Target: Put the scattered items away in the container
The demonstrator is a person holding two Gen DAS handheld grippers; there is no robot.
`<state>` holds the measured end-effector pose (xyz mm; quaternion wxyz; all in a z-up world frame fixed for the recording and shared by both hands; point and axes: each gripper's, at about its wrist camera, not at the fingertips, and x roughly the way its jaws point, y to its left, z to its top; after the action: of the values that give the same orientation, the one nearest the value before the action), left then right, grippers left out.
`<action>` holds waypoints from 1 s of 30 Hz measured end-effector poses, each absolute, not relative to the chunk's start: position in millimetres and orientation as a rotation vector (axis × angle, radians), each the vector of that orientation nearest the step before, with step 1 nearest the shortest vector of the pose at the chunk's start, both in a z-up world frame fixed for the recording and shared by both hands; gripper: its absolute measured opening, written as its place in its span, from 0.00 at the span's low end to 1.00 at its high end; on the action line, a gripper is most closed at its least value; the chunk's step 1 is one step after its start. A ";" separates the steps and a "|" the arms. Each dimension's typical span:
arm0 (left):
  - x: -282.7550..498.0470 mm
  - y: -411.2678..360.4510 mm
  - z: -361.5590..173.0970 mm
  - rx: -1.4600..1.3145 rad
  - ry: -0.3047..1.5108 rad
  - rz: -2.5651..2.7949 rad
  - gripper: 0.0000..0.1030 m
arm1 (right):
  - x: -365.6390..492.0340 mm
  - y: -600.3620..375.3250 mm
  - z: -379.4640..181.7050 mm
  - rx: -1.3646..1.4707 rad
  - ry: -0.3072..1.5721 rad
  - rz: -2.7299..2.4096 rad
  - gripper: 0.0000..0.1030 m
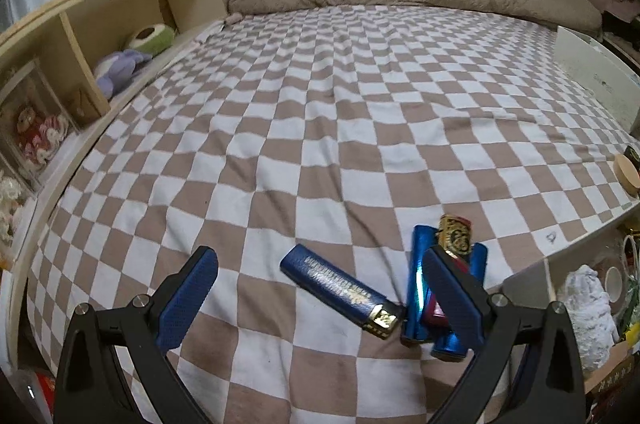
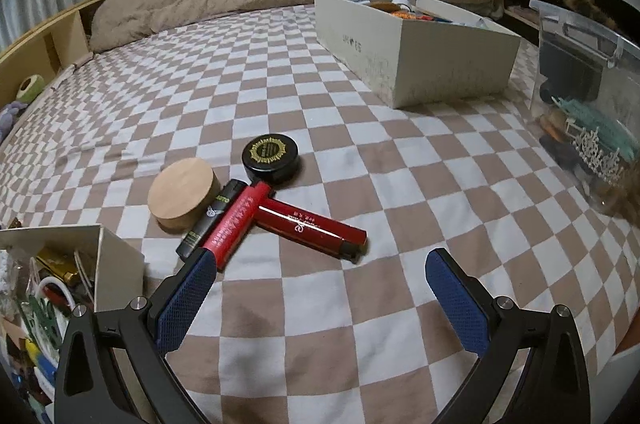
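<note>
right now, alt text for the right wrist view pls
The open right gripper hovers over a checkered bedsheet, facing two red lighters, a black lighter, a round wooden lid and a black jar. A beige box sits farther back.

light: dim, even indoor – shadows: soft | edges: strong fisheye bending, dark corners
</note>
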<state>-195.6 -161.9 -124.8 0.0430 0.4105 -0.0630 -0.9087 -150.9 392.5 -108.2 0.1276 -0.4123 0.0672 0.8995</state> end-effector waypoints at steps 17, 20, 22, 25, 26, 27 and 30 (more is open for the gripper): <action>-223.5 -172.3 -162.6 1.425 -0.177 -2.602 1.00 | -148.4 390.1 -110.5 -1.174 0.148 2.565 1.00; -223.4 -176.0 -162.8 1.411 -0.170 -2.580 1.00 | -152.1 384.6 -112.7 -1.197 0.095 2.560 1.00; -221.8 -178.2 -161.7 1.402 -0.178 -2.567 1.00 | -154.8 382.2 -115.3 -1.222 0.072 2.553 1.00; -219.9 -181.3 -160.8 1.394 -0.171 -2.538 1.00 | -157.8 379.8 -118.3 -1.250 0.045 2.542 1.00; -219.4 -183.4 -160.9 1.398 -0.157 -2.530 1.00 | -158.1 378.8 -119.1 -1.255 0.037 2.539 1.00; -218.6 -185.9 -161.0 1.404 -0.138 -2.522 1.00 | -158.1 377.7 -119.6 -1.258 0.028 2.538 1.00; -216.8 -192.8 -160.4 1.416 -0.092 -2.502 1.00 | -158.1 375.2 -121.3 -1.266 0.009 2.530 1.00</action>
<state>-216.8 -192.8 -160.4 0.1323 0.4880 -0.0317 -0.8622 -158.1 375.2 -121.3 0.1555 -0.4420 0.0031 0.8835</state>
